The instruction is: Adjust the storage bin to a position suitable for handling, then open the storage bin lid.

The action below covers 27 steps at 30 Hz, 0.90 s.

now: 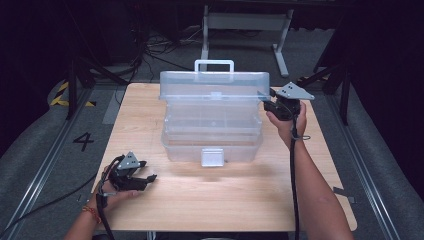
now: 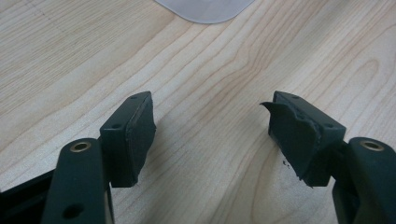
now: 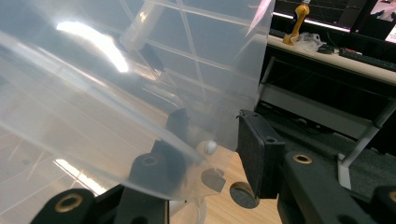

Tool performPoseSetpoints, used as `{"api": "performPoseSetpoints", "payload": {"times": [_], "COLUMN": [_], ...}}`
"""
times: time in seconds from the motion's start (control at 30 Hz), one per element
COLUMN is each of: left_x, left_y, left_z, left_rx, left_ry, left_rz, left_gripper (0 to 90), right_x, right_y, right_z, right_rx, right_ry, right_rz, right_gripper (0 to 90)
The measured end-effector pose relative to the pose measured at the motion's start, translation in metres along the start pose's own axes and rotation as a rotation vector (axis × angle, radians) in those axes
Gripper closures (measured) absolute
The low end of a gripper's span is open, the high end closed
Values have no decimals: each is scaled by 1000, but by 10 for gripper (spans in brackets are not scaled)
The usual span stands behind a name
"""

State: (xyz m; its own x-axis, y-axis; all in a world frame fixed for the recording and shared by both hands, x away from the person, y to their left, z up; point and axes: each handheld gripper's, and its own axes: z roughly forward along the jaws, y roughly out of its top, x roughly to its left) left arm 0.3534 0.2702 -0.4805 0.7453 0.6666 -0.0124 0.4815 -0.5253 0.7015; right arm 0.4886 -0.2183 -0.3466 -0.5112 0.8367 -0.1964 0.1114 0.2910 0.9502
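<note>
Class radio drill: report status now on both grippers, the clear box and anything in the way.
Left gripper open, nothing held, low over table. Right gripper clamped on lid edge of clear storage box, lid raised. Nothing in the way.

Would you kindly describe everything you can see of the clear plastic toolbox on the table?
The clear plastic toolbox sits mid-table, toward the far side. It looks translucent, with a base, an inner divided tray and a lid raised open, its carry handle on top. A whitish latch hangs at the front. The right gripper has the lid's right edge between its fingers; the table bears the base.
</note>
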Motion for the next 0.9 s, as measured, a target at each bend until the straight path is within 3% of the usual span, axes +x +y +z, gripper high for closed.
{"api": "performPoseSetpoints", "payload": {"times": [0.17, 0.9], "left_x": [0, -1], "left_y": [0, 0], "left_z": [0, 0], "left_rx": [3, 9], "left_ry": [3, 28], "left_rz": [-9, -33], "left_gripper": [314, 258], "right_x": [-2, -8], "right_y": [1, 16], "right_z": [1, 10], "right_rx": [4, 49], "right_ry": [13, 2], "right_rz": [22, 22], "right_gripper": [655, 661]}}
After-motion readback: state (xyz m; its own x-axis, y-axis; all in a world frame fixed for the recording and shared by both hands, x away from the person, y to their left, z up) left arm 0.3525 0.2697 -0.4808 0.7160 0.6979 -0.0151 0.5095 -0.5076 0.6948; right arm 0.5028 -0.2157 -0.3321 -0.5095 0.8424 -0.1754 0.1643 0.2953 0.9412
